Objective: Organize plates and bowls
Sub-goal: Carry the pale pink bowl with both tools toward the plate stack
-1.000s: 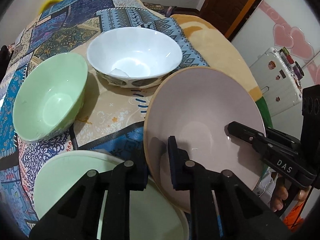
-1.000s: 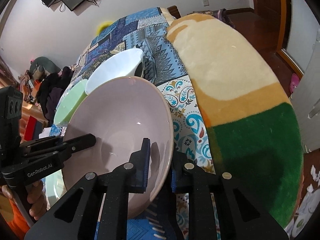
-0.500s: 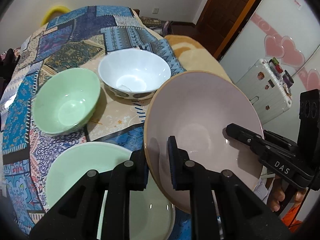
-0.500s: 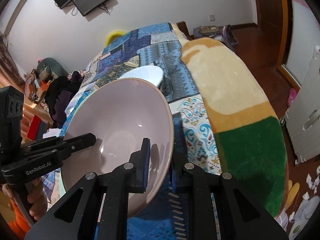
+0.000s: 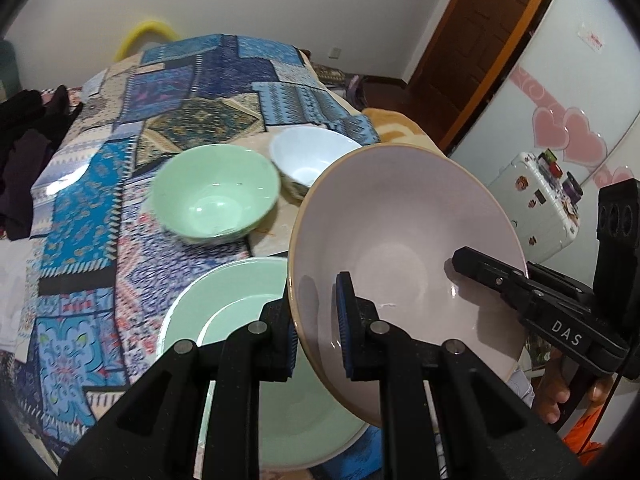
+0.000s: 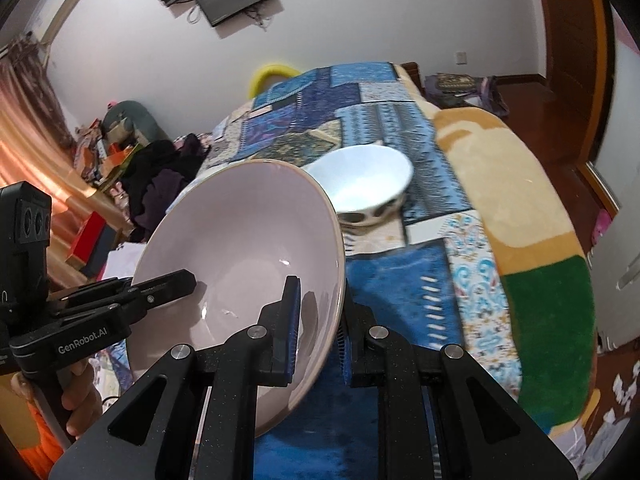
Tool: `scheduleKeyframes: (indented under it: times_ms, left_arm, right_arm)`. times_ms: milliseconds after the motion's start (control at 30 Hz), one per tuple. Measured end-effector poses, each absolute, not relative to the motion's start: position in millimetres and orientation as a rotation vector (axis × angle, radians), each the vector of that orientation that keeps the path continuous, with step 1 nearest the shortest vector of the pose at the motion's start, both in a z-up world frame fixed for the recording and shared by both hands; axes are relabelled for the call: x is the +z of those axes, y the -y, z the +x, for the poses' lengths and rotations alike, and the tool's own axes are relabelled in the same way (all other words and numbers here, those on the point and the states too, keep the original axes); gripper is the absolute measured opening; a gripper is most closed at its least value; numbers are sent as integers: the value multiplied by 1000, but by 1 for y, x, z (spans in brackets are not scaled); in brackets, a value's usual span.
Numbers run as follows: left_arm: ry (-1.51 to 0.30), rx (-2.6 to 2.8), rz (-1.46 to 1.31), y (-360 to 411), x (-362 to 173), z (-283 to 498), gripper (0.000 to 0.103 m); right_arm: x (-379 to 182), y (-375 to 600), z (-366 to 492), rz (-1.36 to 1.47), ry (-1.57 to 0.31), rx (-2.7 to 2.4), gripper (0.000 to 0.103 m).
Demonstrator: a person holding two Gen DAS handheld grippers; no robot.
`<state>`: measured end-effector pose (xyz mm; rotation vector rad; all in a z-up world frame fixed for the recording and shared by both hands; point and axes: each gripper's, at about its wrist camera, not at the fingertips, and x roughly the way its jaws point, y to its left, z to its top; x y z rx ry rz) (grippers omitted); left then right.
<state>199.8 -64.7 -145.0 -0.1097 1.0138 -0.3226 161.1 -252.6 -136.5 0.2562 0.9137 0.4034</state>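
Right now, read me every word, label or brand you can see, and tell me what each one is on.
"DAS": white letters on the right gripper, seen from the left wrist.
"GenRobot.AI": white letters on the left gripper, seen from the right wrist.
Stickers on the white suitcase: too small to read.
Red mark on the white door: too blurred to read.
The pink bowl both grippers hold has no text.

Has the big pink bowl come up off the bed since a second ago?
Yes. The pink bowl, clamped by both hand-held grippers, has risen: the green bowl and green plate beneath now look smaller and farther.
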Motion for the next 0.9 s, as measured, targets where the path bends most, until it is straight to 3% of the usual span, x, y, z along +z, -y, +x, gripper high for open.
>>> scheduleKeyframes:
  times_ms: [900]
  left_arm:
    - [-974, 18, -254, -126, -154, 109, 17]
  right_arm:
    - [-149, 71, 144, 59, -1006, 718, 16]
